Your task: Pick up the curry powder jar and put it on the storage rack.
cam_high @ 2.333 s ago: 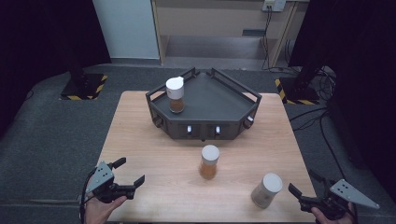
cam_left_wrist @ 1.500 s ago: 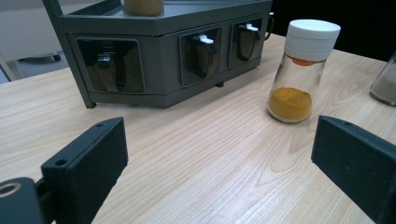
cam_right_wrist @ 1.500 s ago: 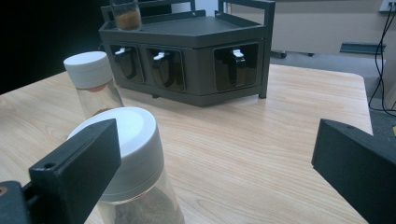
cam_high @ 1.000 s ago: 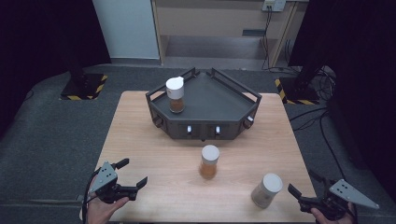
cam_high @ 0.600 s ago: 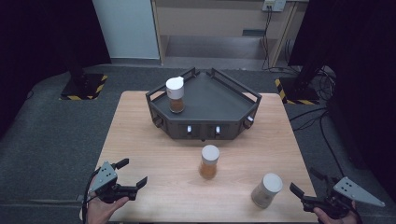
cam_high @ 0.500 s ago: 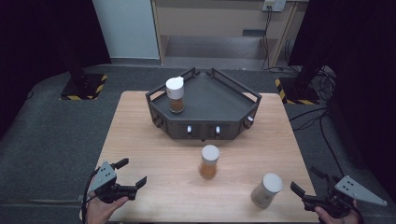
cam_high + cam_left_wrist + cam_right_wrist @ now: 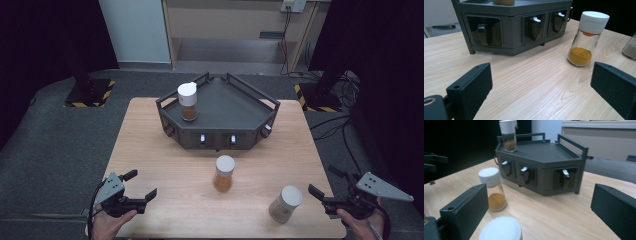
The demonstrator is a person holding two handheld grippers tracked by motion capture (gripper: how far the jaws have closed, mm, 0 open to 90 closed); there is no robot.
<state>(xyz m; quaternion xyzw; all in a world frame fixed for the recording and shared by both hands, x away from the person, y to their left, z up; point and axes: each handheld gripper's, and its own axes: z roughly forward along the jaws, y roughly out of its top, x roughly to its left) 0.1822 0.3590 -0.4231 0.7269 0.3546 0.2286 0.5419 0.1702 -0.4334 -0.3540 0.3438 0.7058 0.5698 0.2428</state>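
Left gripper (image 7: 141, 185) open, empty, at near left table (image 7: 150, 145) corner. Right gripper (image 7: 326, 186) open, empty, just right of grey jar (image 7: 285, 203). Orange jar (image 7: 224, 172) upright mid-table, before rack (image 7: 235, 107). Third jar (image 7: 188, 101) on rack's left.

floor (image 7: 55, 135): grey carpet | table (image 7: 150, 135): light wood, at centre | back: pale panel (image 7: 134, 30) at left, beige cabinet (image 7: 235, 20) with wall socket (image 7: 293, 5) and hanging cables | sides: black curtains (image 7: 45, 35) | stands: two bases with yellow-black striped tape (image 7: 90, 92) | light: even, overhead
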